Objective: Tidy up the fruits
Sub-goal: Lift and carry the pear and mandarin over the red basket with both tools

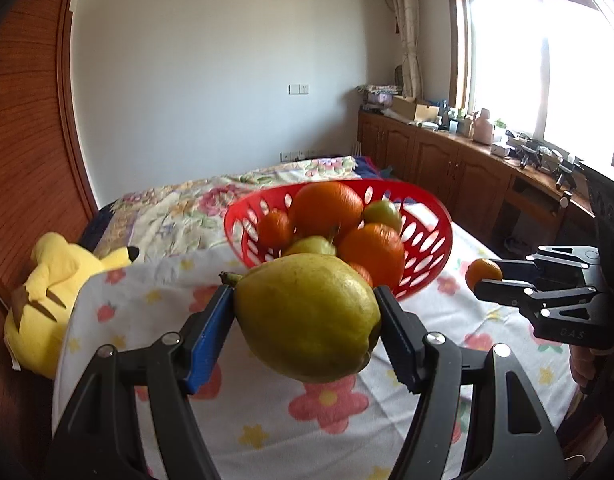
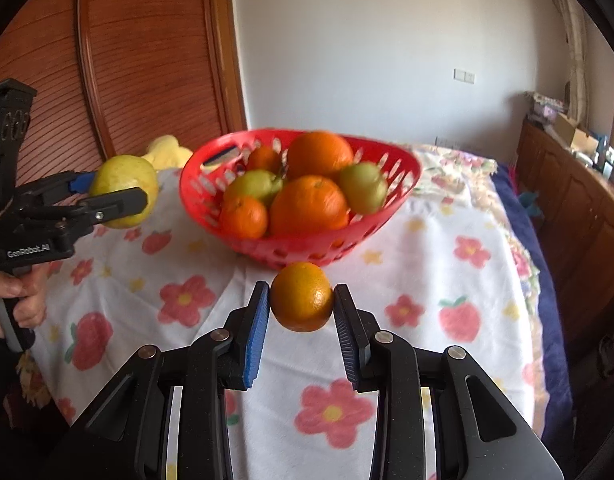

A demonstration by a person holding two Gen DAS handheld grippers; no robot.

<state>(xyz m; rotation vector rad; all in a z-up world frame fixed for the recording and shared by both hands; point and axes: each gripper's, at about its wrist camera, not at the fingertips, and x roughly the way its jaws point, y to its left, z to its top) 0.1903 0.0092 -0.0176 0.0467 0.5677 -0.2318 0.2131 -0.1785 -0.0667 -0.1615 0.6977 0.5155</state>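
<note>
Left tool (image 1: 305, 312) grips a pear (image 1: 307, 316). Right tool (image 2: 302, 304) grips a small orange (image 2: 302, 297), both held above the bed (image 2: 447, 280) near the red basket (image 2: 403, 184).

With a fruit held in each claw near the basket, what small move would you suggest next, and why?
Probably carry the left claw forward over the red basket and release there. It is shut on the pear, held clear above the flowered cloth just short of the near rim. The right claw grips a small orange and can follow.
</note>
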